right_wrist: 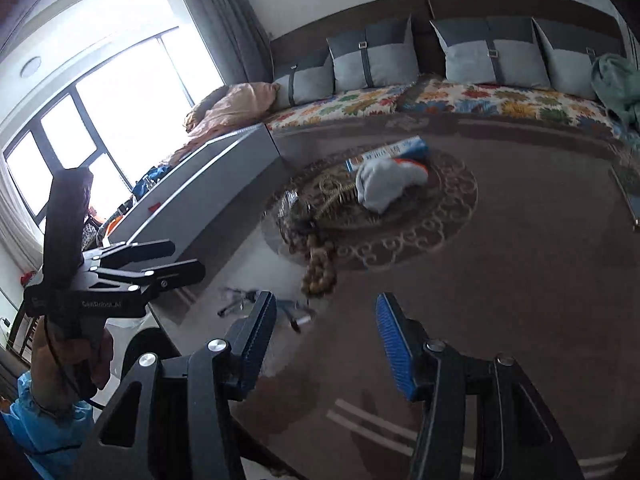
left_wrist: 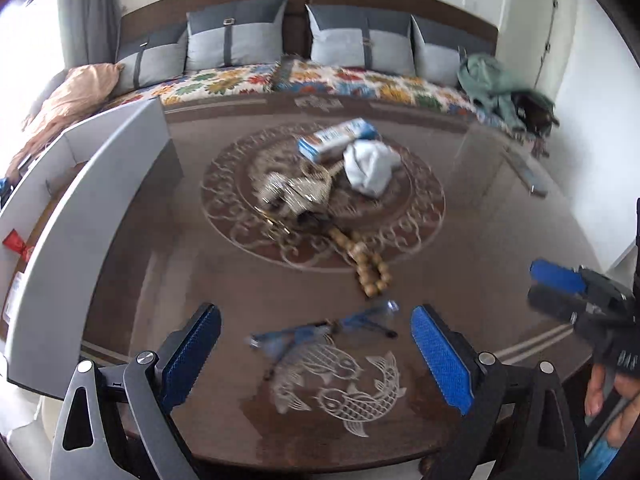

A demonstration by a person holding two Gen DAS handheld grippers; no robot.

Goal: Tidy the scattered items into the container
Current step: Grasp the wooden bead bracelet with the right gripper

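Both grippers hover over the tabletop [left_wrist: 480, 240] w/ nothing held. Left gripper [left_wrist: 316, 360] has jaws spread wide, empty; the glasses [left_wrist: 320, 332] lie on the tabletop just beyond and between its blue pads. Right gripper [right_wrist: 326, 344] is also open, nothing between its fingers.

Risks, as a judgement: frames are motion-blurred, so a fast approach could overshoot and knock the glasses, which look thin, w/ slim temples and clear lenses — easy to skid on the glossy brown surface or bend if pinched badly. The wooden bead string [left_wrist: 370, 268] is loose and round-beaded; a grab on one bead likely leaves the rest dangling, prone to snag on the container wall. The white crumpled cloth [left_wrist: 370, 170] is soft and may drag neighbours along. The blue-white box [left_wrist: 340, 140] is rigid cardboard, the easiest piece. A sparkly, blurred item [left_wrist: 292, 194] lies beside the cloth; what it is can't be told.

Container [left_wrist: 100, 216], a pale grey-white rigid bin w/ tall straight walls, sits at the tabletop's left edge; its high rim could catch a low-carried item. Grippers are near each other, so a clash is possible.
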